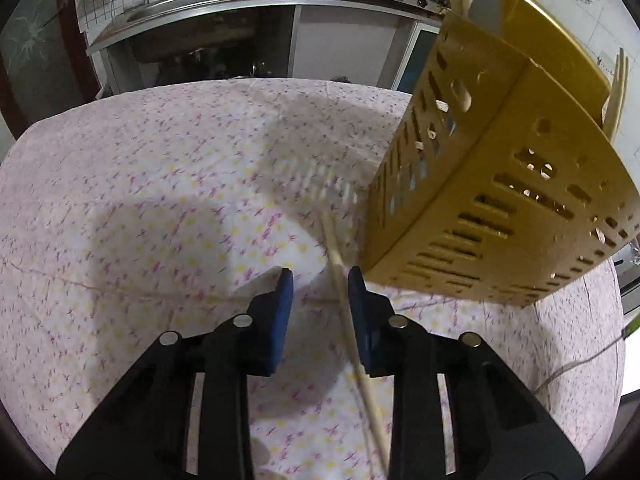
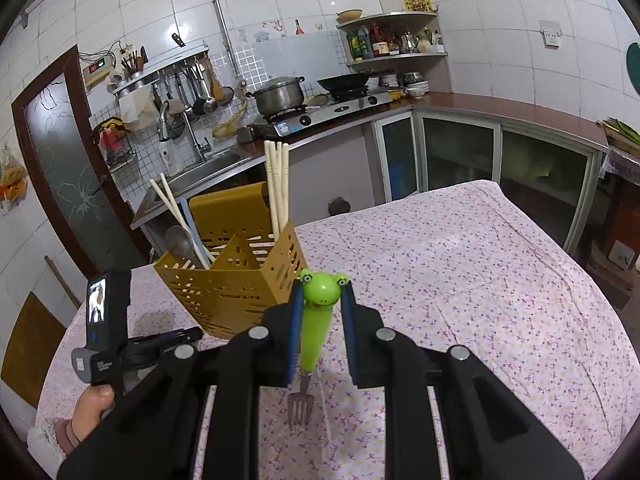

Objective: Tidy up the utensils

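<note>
Left wrist view: your left gripper stands part-open around the wooden fork, touching only its right pad. Your right gripper clamps the frog fork, tines toward you.

Pale utensil head motion-blurred, handle's near end behind gripper frame.

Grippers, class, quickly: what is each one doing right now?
Left gripper: open, a chopstick between the jaws, not gripped.
Right gripper: shut on the frog fork.
</note>
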Demonstrator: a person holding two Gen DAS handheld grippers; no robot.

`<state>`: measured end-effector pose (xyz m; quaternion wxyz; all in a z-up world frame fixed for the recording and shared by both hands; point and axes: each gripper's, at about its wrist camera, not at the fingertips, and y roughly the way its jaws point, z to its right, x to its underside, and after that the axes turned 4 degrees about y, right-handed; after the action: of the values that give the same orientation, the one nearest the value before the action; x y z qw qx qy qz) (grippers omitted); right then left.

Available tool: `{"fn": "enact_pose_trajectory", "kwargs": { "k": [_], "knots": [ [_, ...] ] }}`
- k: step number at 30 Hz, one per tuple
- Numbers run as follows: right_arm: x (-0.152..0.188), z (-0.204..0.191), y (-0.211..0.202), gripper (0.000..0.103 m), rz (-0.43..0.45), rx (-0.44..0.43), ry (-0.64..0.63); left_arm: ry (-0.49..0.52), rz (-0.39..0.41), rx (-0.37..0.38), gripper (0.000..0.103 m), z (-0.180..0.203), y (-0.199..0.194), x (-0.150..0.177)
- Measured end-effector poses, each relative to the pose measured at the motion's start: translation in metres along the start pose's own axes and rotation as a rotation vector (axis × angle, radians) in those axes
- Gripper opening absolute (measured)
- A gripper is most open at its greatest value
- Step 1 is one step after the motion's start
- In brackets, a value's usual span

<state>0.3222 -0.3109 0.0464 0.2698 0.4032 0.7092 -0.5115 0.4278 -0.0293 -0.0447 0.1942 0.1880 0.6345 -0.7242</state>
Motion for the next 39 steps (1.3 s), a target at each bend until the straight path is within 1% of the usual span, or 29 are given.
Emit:
{"fn": "enact_pose_trajectory", "kwargs": {
  "k": [1,3,4,5,9,11,15,18,20,22,29,34,39],
  "knots": [
    [0.000,0.001,-0.001,0.019,-0.001,-0.002,0.005,-0.007,-0.001,0.005,0.027,0.002,0.000,0.000],
    [-0.001,-0.001,-0.001,0.019,-0.002,-0.004,0.001,-0.011,0.000,0.015,0.022,0.004,0.000,0.002],
    [0.000,-0.002,-0.001,0.019,-0.002,-0.003,-0.003,-0.005,-0.004,0.017,0.018,0.005,0.001,0.004],
    [0.000,-0.003,0.000,0.019,-0.002,-0.002,-0.007,0.004,-0.012,0.013,0.017,0.008,0.004,0.004],
    [0.000,-0.006,0.000,0.019,-0.002,-0.003,-0.010,0.026,-0.028,-0.003,0.017,0.011,0.007,0.003],
    [0.000,-0.008,0.000,0.019,-0.002,-0.001,-0.013,0.034,-0.036,-0.011,0.008,0.011,0.009,-0.001],
    [0.001,-0.011,0.000,0.019,-0.002,-0.004,-0.016,0.027,-0.039,0.031,0.005,-0.001,0.011,-0.004],
    [0.001,-0.015,0.000,0.019,-0.001,-0.005,-0.021,0.026,-0.035,0.053,0.004,-0.007,0.006,-0.001],
    [0.002,-0.018,-0.001,0.019,0.000,-0.007,-0.026,0.016,-0.026,0.083,0.004,-0.012,-0.001,0.002],
    [0.002,-0.020,-0.002,0.019,0.001,-0.008,-0.033,0.011,-0.002,0.123,0.004,-0.017,-0.013,0.005],
    [0.004,-0.026,-0.003,0.019,0.001,-0.016,-0.045,0.020,0.099,0.191,0.005,-0.025,-0.057,0.010],
    [0.002,-0.031,-0.005,0.019,0.001,-0.018,-0.061,0.065,0.180,0.200,0.005,-0.016,-0.092,0.008],
    [-0.004,-0.036,-0.008,0.019,0.015,-0.022,-0.068,0.102,0.245,0.227,0.005,-0.009,-0.110,-0.004]
  ]
}}
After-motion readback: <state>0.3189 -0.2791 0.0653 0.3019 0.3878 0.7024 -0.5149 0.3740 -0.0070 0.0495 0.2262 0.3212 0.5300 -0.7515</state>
